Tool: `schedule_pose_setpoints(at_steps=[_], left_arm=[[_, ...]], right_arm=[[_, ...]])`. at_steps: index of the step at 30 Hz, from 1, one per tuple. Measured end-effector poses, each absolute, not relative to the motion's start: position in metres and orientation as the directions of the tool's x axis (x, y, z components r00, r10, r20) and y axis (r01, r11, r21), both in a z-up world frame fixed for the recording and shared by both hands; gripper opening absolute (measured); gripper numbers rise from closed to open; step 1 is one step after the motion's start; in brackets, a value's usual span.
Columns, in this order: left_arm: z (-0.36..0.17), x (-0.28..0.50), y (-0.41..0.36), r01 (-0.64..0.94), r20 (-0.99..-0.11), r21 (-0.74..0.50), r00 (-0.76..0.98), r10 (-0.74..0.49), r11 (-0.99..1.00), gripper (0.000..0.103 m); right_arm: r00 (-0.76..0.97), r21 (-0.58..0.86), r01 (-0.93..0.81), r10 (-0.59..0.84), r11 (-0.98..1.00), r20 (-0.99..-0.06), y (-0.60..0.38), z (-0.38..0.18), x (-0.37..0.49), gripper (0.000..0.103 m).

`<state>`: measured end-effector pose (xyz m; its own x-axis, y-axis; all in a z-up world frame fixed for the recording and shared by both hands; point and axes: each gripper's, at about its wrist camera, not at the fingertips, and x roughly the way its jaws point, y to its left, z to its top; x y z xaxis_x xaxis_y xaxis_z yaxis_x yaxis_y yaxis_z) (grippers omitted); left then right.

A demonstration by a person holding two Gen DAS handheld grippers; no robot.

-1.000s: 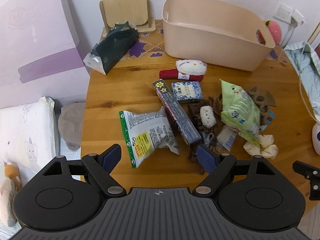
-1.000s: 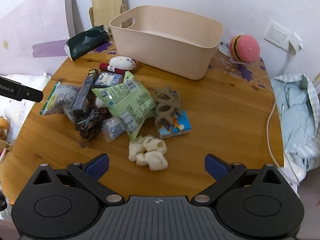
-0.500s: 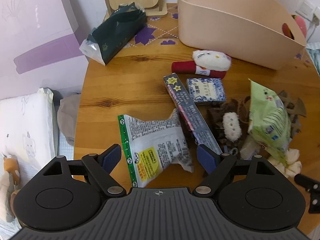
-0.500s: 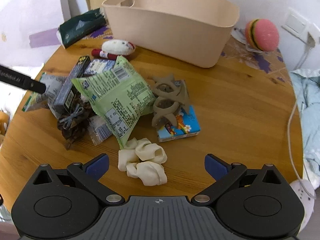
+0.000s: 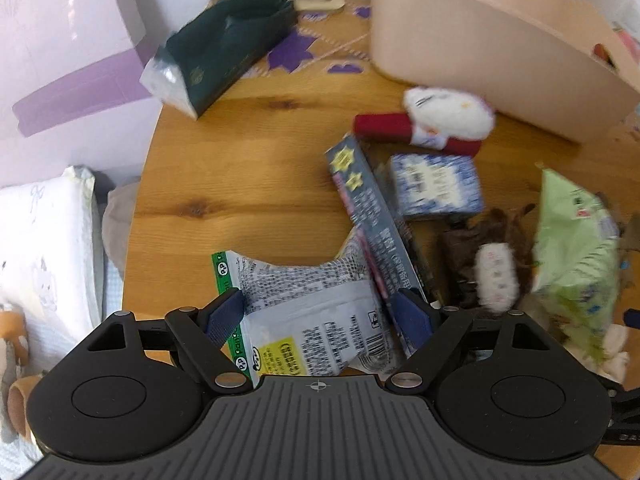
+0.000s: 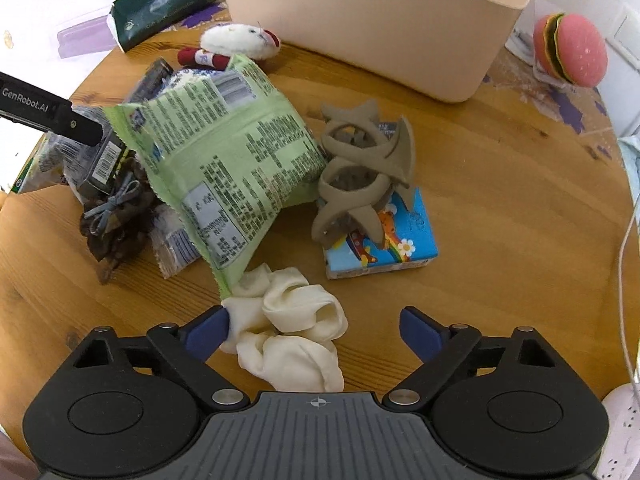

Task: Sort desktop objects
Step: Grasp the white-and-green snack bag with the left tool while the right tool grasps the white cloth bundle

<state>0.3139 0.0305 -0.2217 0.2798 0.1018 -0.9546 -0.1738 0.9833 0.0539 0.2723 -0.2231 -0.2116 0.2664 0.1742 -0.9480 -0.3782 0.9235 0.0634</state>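
Left wrist view: the left gripper points steeply down at the table's left edge, fingers spread, straddling the grey snack bag without pressing.

Right wrist view: the right gripper tilts steeply down near the front edge, jaws closing around the cream scrunchie, not yet clamped.

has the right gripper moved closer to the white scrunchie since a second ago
Yes. The right gripper has come down toward the table; the white scrunchie, earlier well ahead of the fingers, now lies between its closing jaws.
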Motion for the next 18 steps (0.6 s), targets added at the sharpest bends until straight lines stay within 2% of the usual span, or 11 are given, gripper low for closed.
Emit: schedule_pose_setpoints(at_steps=[5,6,7,13,18], left_arm=[[-0.234,0.312,0.036,-0.185,-0.95,0.076,0.285,0.128,0.98,0.083],[-0.237,0.312,0.038,-0.194,-0.952,0.067,0.28,0.12,0.979,0.077],[-0.24,0.312,0.041,-0.205,-0.955,0.059,0.273,0.115,0.977,0.073],[-0.242,0.301,0.044,-0.209,-0.948,0.056,0.296,0.118,0.976,0.062],[-0.238,0.292,0.047,-0.22,-0.943,0.053,0.31,0.121,0.974,0.057]], right_arm=[[0.261,0.077,-0.36,0.179,0.93,-0.949,-0.223,-0.217,0.274,0.085],[0.272,0.07,-0.362,0.177,0.93,-0.946,-0.222,-0.216,0.274,0.082],[0.283,0.065,-0.37,0.179,0.927,-0.942,-0.221,-0.215,0.274,0.078],[0.324,0.036,-0.405,0.18,0.914,-0.929,-0.216,-0.214,0.272,0.055],[0.328,0.051,-0.429,0.208,0.902,-0.921,-0.218,-0.211,0.267,0.034]])
